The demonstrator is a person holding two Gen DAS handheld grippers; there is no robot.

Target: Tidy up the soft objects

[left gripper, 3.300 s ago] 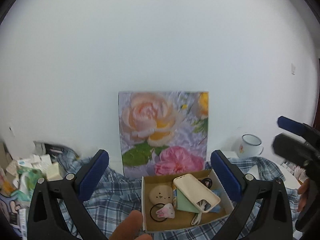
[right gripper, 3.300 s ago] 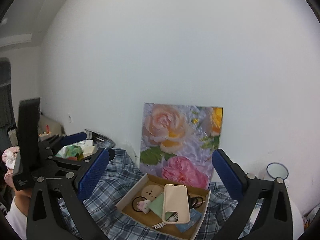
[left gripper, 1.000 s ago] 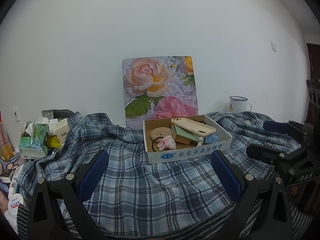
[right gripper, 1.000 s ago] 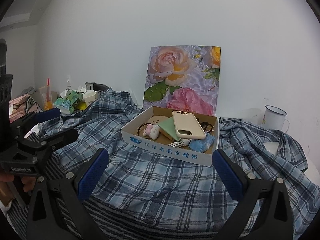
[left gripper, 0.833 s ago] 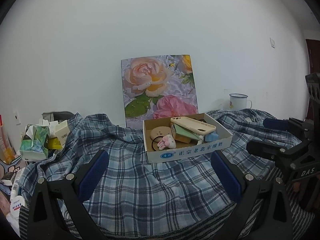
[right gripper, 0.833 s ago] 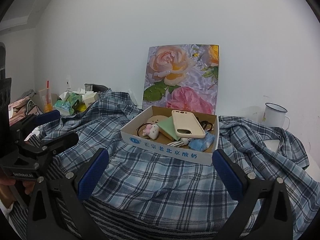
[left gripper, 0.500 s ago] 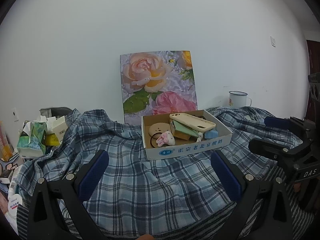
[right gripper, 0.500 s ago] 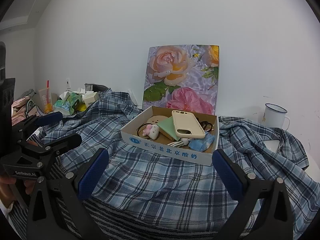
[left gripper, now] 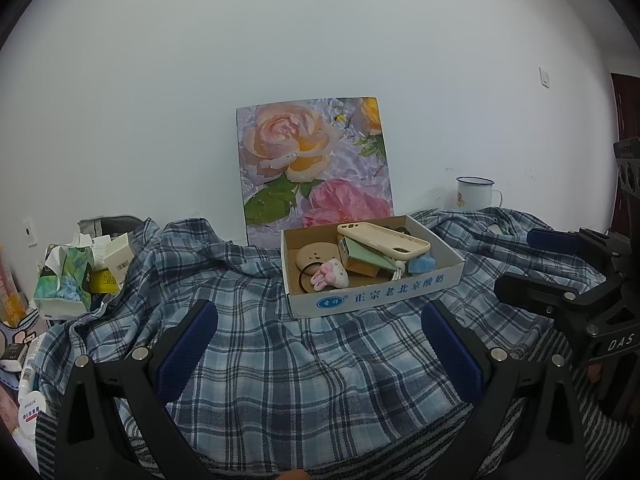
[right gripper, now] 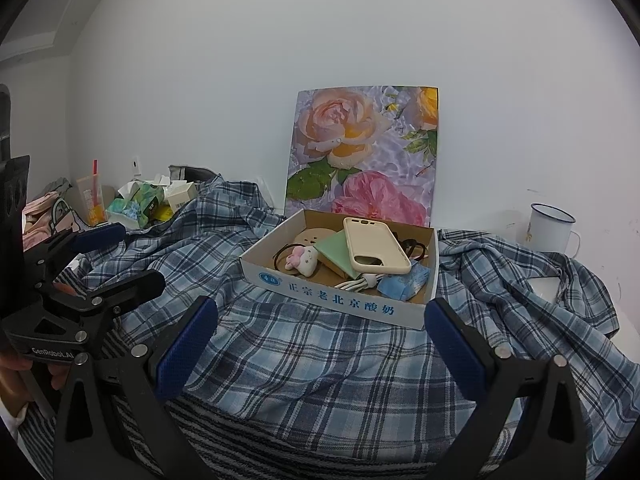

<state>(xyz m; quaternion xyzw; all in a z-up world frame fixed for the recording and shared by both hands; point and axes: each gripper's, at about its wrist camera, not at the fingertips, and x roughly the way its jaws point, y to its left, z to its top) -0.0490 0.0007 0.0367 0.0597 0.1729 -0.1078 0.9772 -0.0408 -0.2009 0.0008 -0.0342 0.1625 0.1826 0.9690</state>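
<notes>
A tissue pack (left gripper: 64, 282) and small boxes (left gripper: 116, 258) sat at the far left. The left gripper (left gripper: 320, 346) hung above the plaid shirt (left gripper: 280, 356), its blue fingers (left gripper: 186, 350) spread wide and holding nothing. The shirt lay rumpled across the surface, and a cardboard box (left gripper: 372, 300) rested on it before a flower picture (left gripper: 314, 172), holding a phone case (right gripper: 376, 250) and a bunny toy (left gripper: 330, 274). The right gripper (right gripper: 322, 340) also hung spread wide and empty over the shirt. A mug (right gripper: 550, 228) stood far right.
</notes>
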